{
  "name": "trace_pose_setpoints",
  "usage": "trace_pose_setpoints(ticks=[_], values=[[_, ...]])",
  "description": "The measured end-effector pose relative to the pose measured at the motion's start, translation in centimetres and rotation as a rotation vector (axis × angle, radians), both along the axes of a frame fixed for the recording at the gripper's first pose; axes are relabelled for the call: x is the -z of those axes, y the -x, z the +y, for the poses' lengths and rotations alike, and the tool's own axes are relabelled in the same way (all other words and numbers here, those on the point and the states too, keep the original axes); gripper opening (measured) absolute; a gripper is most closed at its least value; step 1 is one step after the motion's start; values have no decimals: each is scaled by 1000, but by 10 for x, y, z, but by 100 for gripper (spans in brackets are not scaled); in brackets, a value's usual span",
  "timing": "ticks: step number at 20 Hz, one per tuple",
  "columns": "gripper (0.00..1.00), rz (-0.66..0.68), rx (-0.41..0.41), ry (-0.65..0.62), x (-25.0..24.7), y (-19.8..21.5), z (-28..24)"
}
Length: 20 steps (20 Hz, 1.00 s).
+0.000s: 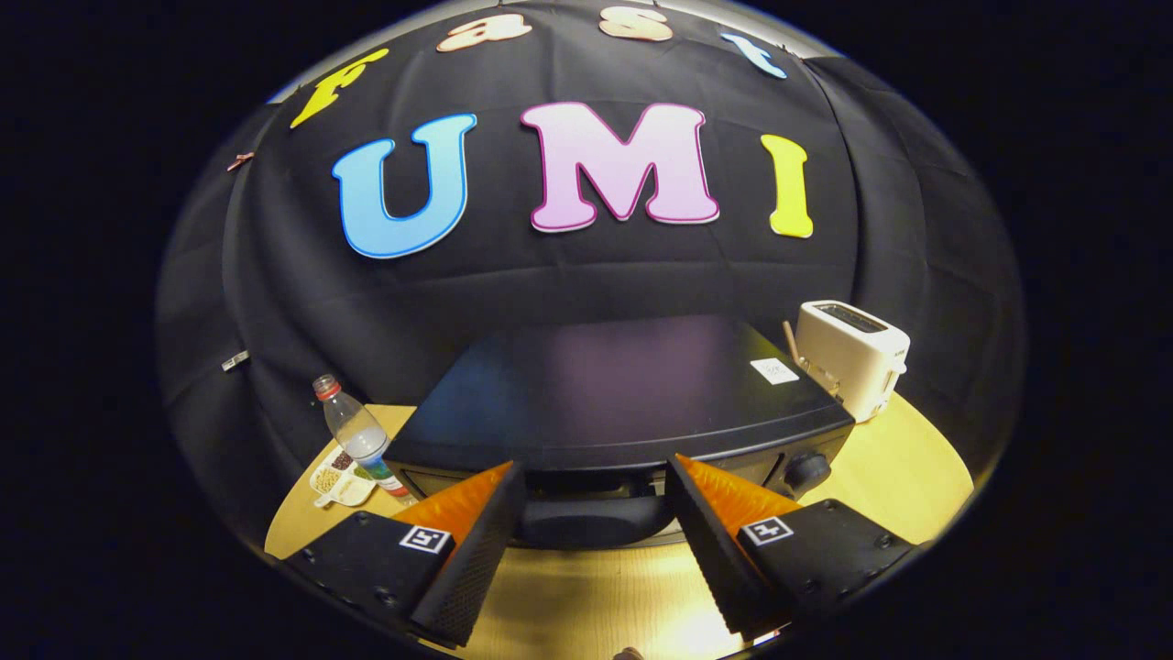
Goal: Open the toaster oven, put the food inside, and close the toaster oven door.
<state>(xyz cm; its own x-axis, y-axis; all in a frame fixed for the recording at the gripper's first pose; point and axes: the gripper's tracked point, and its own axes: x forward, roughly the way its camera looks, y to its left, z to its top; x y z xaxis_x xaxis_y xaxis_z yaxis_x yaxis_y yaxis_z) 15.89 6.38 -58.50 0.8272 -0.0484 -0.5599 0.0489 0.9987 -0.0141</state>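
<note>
A black toaster oven stands on the wooden table just ahead of my fingers, seen from above its flat top. Its front panel with a round knob faces me, and a dark curved part of the door front sits between my fingertips. My gripper is open, its fingers spread wide on either side of that front, holding nothing. I cannot tell how the door stands from this angle.
A white slot toaster stands to the right behind the oven. To the oven's left are a clear plastic bottle with a red cap and a small white divided dish with bits of food. Black cloth walls the back.
</note>
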Motion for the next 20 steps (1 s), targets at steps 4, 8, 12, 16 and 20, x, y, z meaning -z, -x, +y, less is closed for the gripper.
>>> trace_pose_setpoints(ticks=[4, 8, 12, 16, 20], values=[[98, 5, -9, 62, 4, 1, 0], [98, 43, -15, 46, 7, 11, -1], [98, 129, -9, 44, 13, 54, -5], [98, 244, -3, 20, 29, 105, -8], [98, 366, 17, -17, 52, 132, -8]])
